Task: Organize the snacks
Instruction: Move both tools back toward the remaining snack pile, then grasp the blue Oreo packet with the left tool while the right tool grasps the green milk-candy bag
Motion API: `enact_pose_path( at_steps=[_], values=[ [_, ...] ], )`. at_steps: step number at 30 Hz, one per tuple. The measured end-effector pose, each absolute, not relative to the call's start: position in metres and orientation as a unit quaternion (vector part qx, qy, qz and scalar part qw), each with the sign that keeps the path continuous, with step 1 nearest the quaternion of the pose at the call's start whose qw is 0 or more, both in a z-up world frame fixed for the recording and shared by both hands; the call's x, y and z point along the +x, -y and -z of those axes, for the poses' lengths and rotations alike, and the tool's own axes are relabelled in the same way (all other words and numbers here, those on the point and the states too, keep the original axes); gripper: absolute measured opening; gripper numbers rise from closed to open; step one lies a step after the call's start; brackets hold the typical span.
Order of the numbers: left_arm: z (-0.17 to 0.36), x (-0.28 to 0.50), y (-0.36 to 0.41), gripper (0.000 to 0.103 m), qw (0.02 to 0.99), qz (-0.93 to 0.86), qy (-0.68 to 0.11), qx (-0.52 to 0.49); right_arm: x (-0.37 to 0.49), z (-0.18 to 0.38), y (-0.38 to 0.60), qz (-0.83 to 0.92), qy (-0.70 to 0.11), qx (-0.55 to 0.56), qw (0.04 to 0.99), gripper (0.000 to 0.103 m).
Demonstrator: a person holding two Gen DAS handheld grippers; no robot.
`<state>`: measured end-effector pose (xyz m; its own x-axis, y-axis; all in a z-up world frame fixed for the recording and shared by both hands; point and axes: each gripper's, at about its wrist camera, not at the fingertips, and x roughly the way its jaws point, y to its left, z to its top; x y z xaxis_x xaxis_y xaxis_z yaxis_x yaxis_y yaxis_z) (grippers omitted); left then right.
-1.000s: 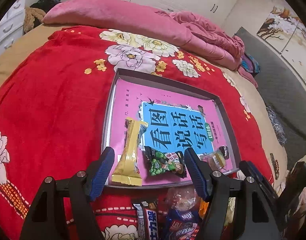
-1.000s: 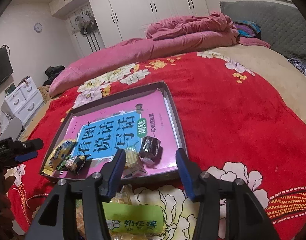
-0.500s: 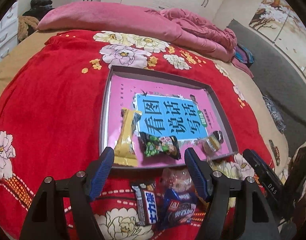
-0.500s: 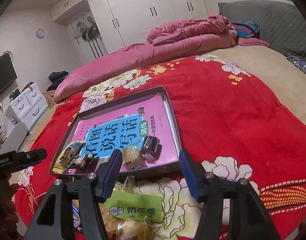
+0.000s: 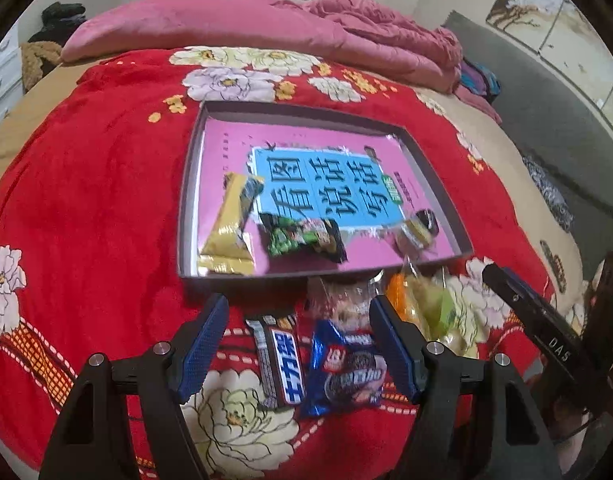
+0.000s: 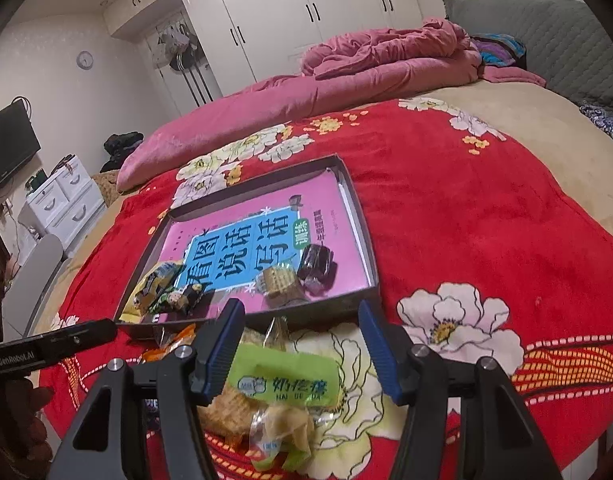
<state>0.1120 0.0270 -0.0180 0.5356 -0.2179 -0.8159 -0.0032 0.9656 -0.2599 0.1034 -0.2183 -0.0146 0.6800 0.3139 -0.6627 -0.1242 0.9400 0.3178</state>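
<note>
So far the job looks partly done: four snacks already lie in the shallow tray [image 5: 188, 184] on the red bedspread [image 5: 86, 200], on top of the pink book [image 5: 326, 184] that lines it. These are a yellow bar [image 5: 228, 232] near the tray's left wall, a green packet [image 5: 304, 238] beside it, and toward the right a small biscuit pack [image 6: 277, 280] touching a dark wrapped sweet [image 6: 316, 266]. Left to move is a loose heap on the bedspread just in front of the tray's near wall: a chocolate bar [image 5: 280, 362], a blue cookie pack [image 5: 348, 368], a clear pouch [image 5: 344, 300], an orange-and-green bundle [image 5: 420, 304], and a green-labelled bag [image 6: 284, 378] with wafers under it. The left claw [image 5: 298, 350] is spread, framing the chocolate bar and the cookie pack without pressing either. The right claw [image 6: 302, 346] has just been opening and stands spread above the green-labelled bag, pinching nothing. My guess is that a pick from the heap comes next, with roughly half the snacks still outside.
</note>
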Motion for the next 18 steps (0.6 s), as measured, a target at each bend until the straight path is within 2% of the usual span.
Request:
enact_pose_path(
  at_steps=[18],
  values=[
    [0.042, 0.088, 0.005, 0.074, 0.852, 0.082, -0.514, -0.05, 0.082, 0.03, 0.22, -0.129, -0.444, 0.137, 0.876, 0.062]
  ],
)
